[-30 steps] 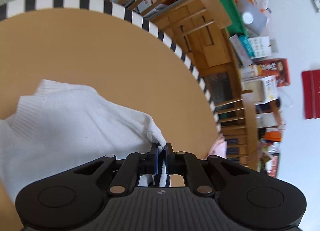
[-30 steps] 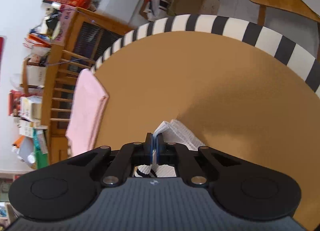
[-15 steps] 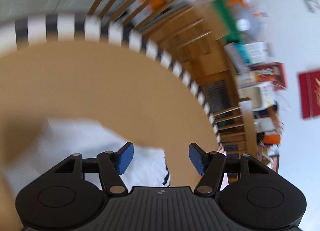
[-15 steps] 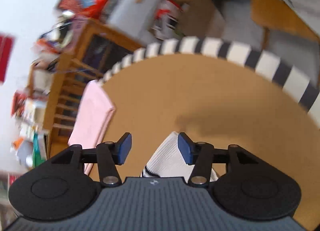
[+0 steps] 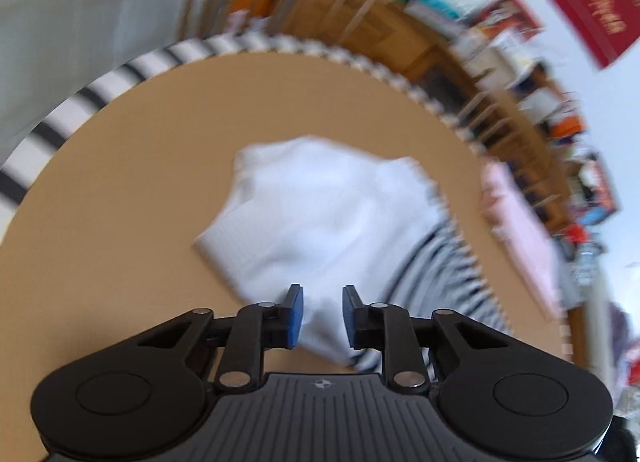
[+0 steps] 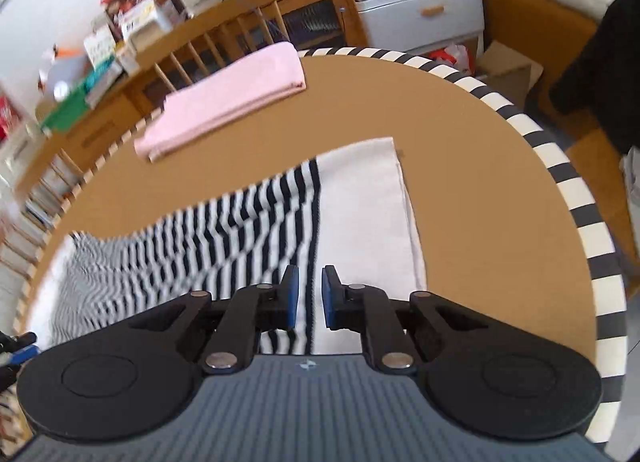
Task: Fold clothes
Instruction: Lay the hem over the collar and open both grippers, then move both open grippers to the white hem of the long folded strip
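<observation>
A white and black-striped sweater [image 5: 320,218] lies on the round tan table [image 5: 160,150], white part folded over the striped part. In the right wrist view its striped body [image 6: 224,230] and white hem band [image 6: 368,206] lie flat. My left gripper [image 5: 320,314] is open, hovering above the white fabric's near edge, holding nothing. My right gripper [image 6: 310,296] is open with a narrow gap, above the seam between stripes and white band, holding nothing.
A folded pink cloth [image 6: 224,98] lies at the table's far edge, also in the left wrist view [image 5: 516,222]. The table has a black-and-white striped rim [image 6: 560,166]. Wooden shelves [image 6: 240,34] with clutter stand behind it.
Both grippers were shut on the sweater a second ago, then opened and let it go. Both have since pulled back and swung, and their jaws have narrowed somewhat.
</observation>
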